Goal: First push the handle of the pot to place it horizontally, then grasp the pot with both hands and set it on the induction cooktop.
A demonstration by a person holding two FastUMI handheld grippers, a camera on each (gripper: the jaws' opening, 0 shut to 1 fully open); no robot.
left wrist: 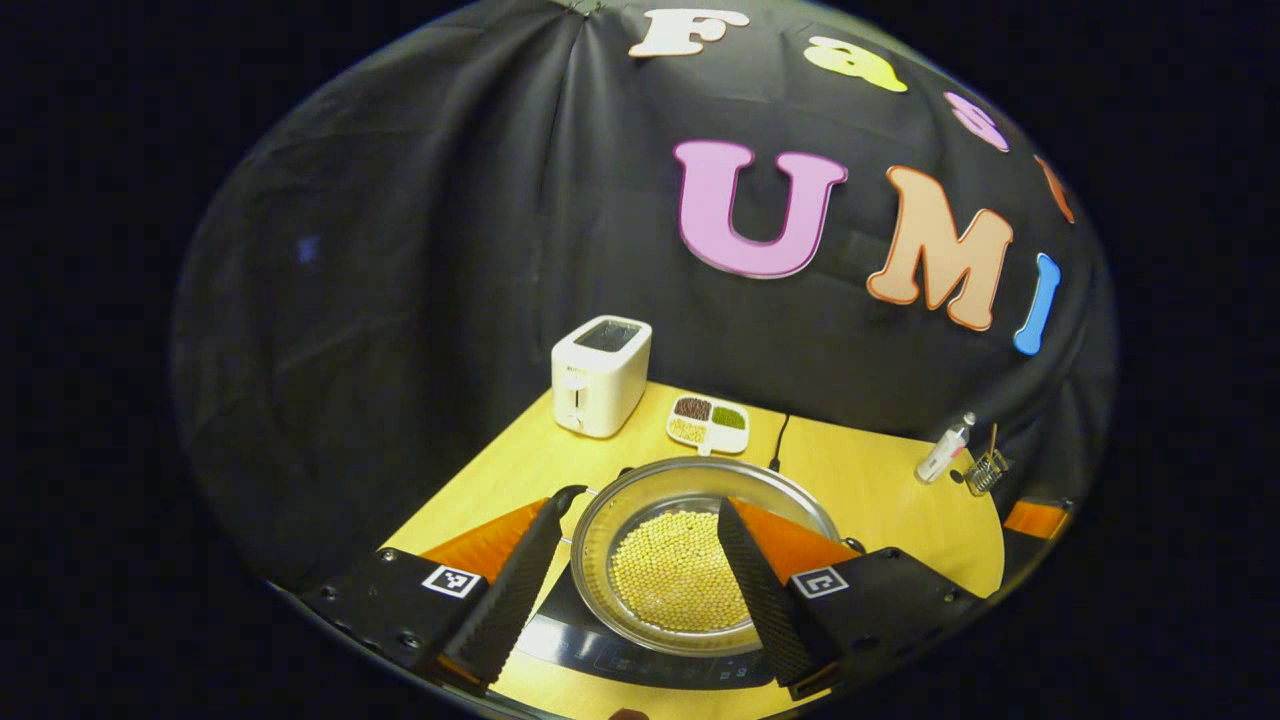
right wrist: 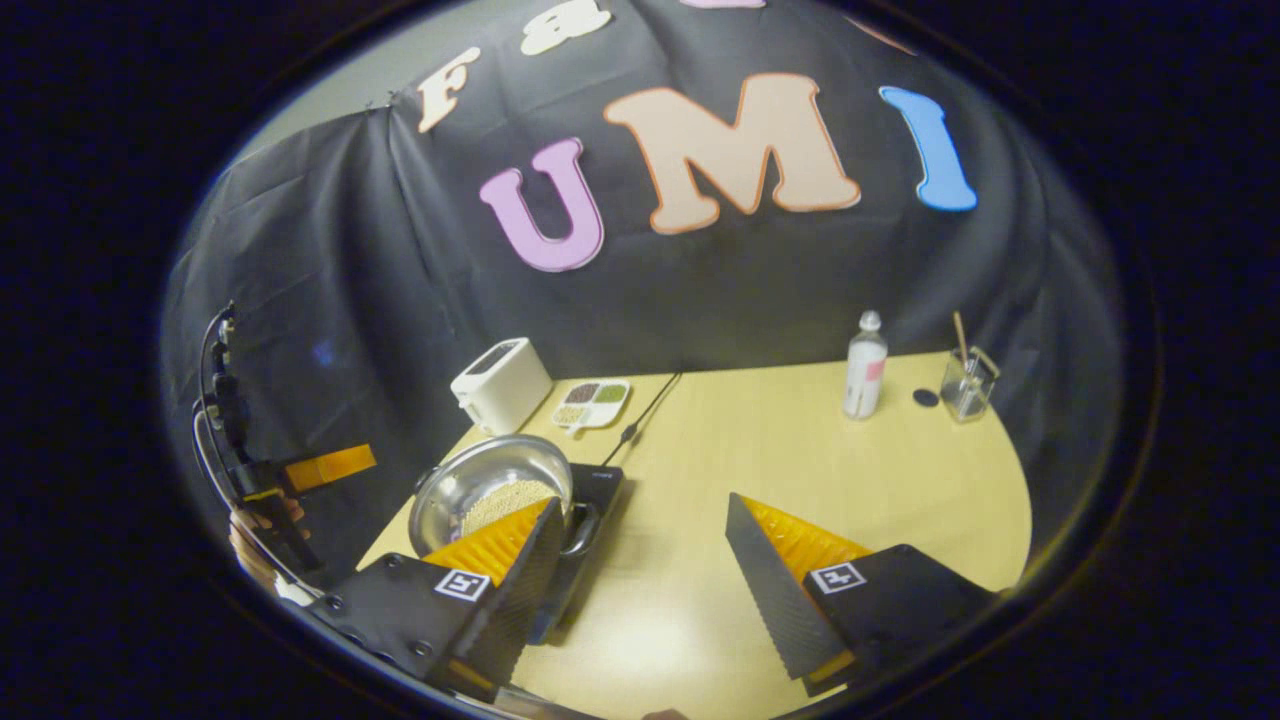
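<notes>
Toaster (left wrist: 600, 375) and divided dish (left wrist: 708, 424) behind pot (left wrist: 700, 560)

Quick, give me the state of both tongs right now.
Left tongs: open, holding nothing, poised over the pot on the cooktop.
Right tongs: open, empty, above the table.

Gleaming as polished metal: pot (left wrist: 700, 520). Showing glossy dark glass beneath it: induction cooktop (left wrist: 600, 640). Looking like smooth pale wood ahead of the right gripper (right wrist: 640, 570): bench (right wrist: 800, 450). Shining as glossy white plastic: toaster (left wrist: 600, 375).
</notes>
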